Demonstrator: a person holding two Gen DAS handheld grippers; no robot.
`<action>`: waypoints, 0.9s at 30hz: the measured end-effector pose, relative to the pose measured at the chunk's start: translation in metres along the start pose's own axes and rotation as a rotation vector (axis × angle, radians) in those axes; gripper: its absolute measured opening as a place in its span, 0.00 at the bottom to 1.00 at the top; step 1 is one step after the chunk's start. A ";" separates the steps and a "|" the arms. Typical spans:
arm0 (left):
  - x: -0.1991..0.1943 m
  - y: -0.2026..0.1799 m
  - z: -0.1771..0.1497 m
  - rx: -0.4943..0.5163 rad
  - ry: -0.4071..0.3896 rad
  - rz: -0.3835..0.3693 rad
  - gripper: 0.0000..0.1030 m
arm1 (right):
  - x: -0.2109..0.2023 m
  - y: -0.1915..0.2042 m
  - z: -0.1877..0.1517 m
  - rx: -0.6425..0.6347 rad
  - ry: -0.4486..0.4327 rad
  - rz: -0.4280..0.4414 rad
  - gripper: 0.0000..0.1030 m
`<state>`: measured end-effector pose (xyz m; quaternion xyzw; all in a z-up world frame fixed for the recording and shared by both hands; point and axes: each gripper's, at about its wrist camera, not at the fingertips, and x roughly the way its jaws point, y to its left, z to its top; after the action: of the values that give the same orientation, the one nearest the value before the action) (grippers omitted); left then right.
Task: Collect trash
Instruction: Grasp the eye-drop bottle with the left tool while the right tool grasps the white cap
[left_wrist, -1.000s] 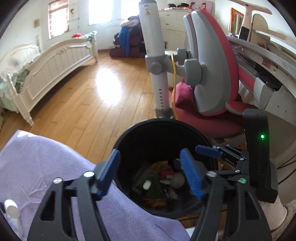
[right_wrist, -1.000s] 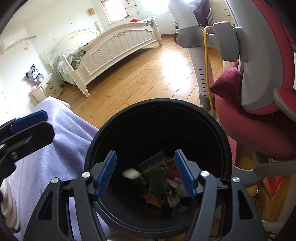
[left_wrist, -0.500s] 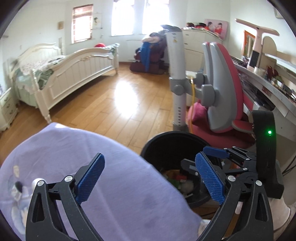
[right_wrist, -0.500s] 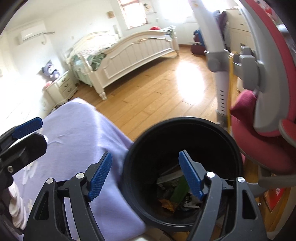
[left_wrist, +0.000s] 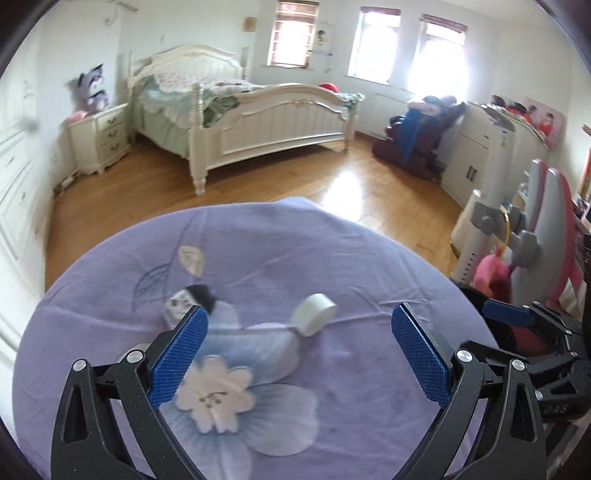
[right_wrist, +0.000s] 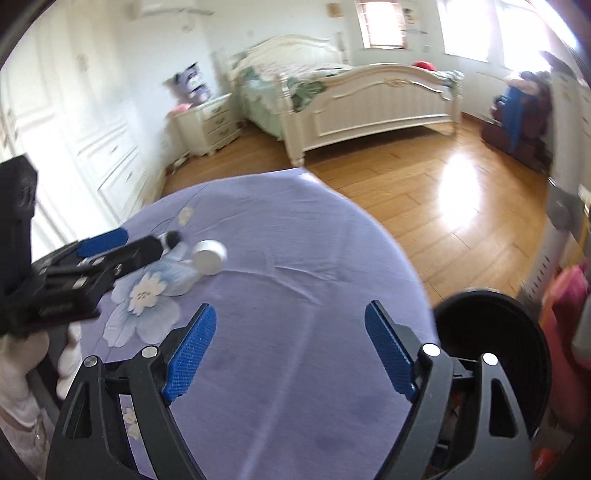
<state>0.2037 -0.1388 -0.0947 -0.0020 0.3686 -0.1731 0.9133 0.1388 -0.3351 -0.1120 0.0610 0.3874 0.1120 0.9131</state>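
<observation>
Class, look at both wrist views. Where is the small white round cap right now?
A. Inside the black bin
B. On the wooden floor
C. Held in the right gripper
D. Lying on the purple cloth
D: the white cap lies on the purple cloth, ahead of the open left gripper.

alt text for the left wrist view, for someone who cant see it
The open left gripper hovers over a purple floral cloth, where a small white cap lies between and beyond its jaws. A white bed and wooden floor lie behind; the right gripper shows at the right edge.
</observation>
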 end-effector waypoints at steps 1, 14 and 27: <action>0.003 0.014 0.001 -0.024 0.008 0.012 0.95 | 0.007 0.011 0.004 -0.026 0.012 0.009 0.80; 0.063 0.091 0.008 -0.003 0.140 0.067 0.64 | 0.088 0.078 0.031 -0.165 0.128 0.026 0.67; 0.075 0.095 0.016 -0.007 0.143 0.075 0.42 | 0.106 0.085 0.033 -0.222 0.146 -0.021 0.34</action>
<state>0.2944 -0.0753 -0.1460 0.0211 0.4334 -0.1370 0.8905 0.2211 -0.2268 -0.1458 -0.0530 0.4388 0.1490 0.8846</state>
